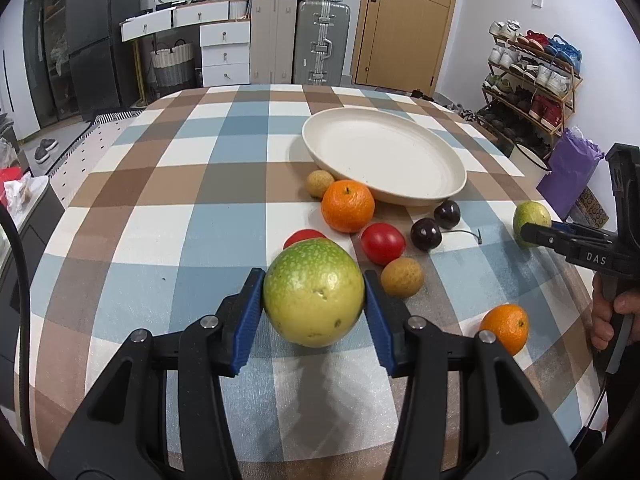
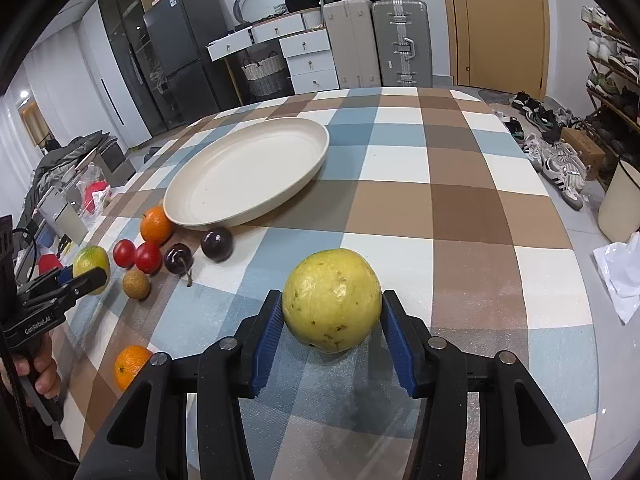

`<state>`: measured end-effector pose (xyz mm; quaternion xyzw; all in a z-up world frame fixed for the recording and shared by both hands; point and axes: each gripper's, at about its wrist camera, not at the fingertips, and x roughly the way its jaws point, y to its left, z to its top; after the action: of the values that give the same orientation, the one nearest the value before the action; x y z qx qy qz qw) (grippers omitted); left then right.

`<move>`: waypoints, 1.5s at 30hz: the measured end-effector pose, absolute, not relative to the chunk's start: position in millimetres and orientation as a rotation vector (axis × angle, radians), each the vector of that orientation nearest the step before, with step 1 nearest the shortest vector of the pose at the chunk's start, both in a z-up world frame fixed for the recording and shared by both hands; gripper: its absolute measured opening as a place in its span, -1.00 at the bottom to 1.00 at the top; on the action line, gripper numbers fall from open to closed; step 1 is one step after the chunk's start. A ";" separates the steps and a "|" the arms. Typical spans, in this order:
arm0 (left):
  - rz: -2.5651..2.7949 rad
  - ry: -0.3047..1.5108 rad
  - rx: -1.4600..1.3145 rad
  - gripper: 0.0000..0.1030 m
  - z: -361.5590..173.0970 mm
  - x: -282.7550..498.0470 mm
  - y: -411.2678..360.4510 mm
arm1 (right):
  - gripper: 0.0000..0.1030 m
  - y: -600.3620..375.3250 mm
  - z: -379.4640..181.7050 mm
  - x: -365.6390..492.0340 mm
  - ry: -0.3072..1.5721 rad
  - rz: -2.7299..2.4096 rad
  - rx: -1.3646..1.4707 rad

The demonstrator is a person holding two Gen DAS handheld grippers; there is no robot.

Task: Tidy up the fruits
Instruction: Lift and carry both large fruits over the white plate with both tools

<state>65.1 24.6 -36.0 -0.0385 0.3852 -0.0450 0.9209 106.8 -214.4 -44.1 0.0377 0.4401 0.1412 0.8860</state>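
While clamping the green speckled guava (image 1: 314, 292) between both blue pads, keep the left gripper (image 1: 314, 300) at its present partly closed width; squeezing harder probably risks bruising the skin or popping the round fruit forward. Same for the right gripper (image 2: 332, 312), likewise partly closed around the yellow guava (image 2: 332, 300), with the left pad pressed to it and the right pad seemingly just in contact. Check that far-side contact before lifting.

Both guavas appear to rest on the checked desk (image 1: 180, 200), right at the fingertips. Lift each straight up first, clear of the cloth, then carry toward the cream plate (image 1: 440, 192): ahead and to the right of the left gripper, ahead and to the left of the right one.

Mind the tomato (image 1: 383, 243) and longan (image 1: 402, 278) just beyond and right of the left gripper, and the orange (image 1: 348, 206) farther ahead, touching the plate's near rim. Stagger the two approaches to avoid meeting over the plate, lower gently, then release low.
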 end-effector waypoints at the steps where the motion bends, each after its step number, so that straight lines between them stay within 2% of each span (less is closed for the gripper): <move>1: -0.094 0.784 -0.080 -0.11 -33.7 65.3 24.4 | -0.03 -213.5 -42.2 105.1 0.907 0.299 0.079; 22: -0.139 0.694 -0.047 -0.11 4.7 93.1 2.6 | -0.03 -178.0 3.8 106.1 0.806 0.392 0.046; 45: -0.132 0.689 -0.013 -0.11 13.9 156.3 -21.5 | -0.03 -143.6 9.8 164.9 0.809 0.449 0.061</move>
<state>156.3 -21.5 13.9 -0.0064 0.3376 -0.0647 0.9390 164.9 -143.6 9.8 0.0292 0.3902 0.2165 0.8944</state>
